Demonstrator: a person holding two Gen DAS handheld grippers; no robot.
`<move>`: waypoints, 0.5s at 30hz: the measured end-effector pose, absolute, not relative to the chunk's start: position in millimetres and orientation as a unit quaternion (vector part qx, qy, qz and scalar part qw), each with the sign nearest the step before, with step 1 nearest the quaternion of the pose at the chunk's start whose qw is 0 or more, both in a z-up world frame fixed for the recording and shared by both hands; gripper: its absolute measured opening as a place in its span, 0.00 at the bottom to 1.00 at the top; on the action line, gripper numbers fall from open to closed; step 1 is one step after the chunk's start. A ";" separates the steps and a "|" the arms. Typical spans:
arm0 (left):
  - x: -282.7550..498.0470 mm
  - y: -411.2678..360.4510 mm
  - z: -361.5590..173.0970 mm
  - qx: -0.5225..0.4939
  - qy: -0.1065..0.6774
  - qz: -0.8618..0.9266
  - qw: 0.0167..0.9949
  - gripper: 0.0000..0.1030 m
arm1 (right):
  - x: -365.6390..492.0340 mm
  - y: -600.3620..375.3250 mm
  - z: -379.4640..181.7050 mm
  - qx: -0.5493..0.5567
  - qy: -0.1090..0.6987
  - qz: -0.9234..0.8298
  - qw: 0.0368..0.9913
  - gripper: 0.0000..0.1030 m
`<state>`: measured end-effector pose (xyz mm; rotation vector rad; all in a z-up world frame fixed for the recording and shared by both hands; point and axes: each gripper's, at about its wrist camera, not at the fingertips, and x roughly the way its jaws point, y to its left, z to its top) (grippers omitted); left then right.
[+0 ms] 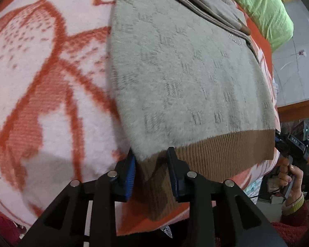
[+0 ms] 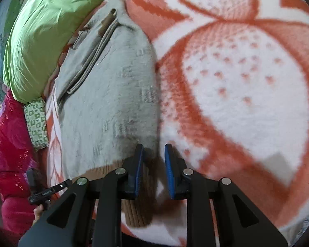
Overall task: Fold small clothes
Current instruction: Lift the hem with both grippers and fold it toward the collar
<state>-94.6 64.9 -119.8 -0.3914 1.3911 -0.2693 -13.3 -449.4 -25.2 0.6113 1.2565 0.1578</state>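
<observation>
the grey sweater (image 1: 191, 78) lies flat on the orange and white blanket (image 1: 41, 86), so it is ready to be folded. its brown ribbed hem (image 1: 216, 150) is the near edge, at 6 o'clock in the left wrist view, and its neck is far away at 12 o'clock, near the green pillow (image 1: 265, 6). the left gripper (image 1: 151, 170) sits at the near left corner of the hem. its jaws are spread a little, one on each side of the corner, and the cloth hangs loose between them with a gap, so nothing is pinched. it looks like the corner is let go or about to be grabbed; i cannot tell which. the right gripper (image 2: 153, 170) is at the other near corner of the hem. its jaws are a little apart too and hold nothing, with the sweater edge under the left finger. a hand (image 1: 292, 177) holds that tool at 4 o'clock.
</observation>
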 end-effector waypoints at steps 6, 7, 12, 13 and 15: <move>-89.1 44.2 -126.4 -0.146 0.638 -0.114 0.747 0.31 | -4.9 -418.0 -34.8 0.251 0.580 0.091 0.770 0.37; -89.3 41.6 -125.9 -0.140 0.635 -0.115 0.751 0.25 | -6.9 -418.0 -33.9 0.245 0.582 0.095 0.769 0.37; -90.6 32.1 -119.4 -0.142 0.629 -0.138 0.752 0.05 | -15.3 -428.3 -19.1 0.218 0.598 0.095 0.765 0.07; -91.8 33.7 -116.1 -0.147 0.624 -0.142 0.754 0.05 | -16.6 -436.2 -12.8 0.213 0.594 0.089 0.771 0.07; -94.3 40.4 -114.6 -0.161 0.619 -0.143 0.755 0.04 | -17.7 -459.2 2.3 0.222 0.582 0.072 0.779 0.07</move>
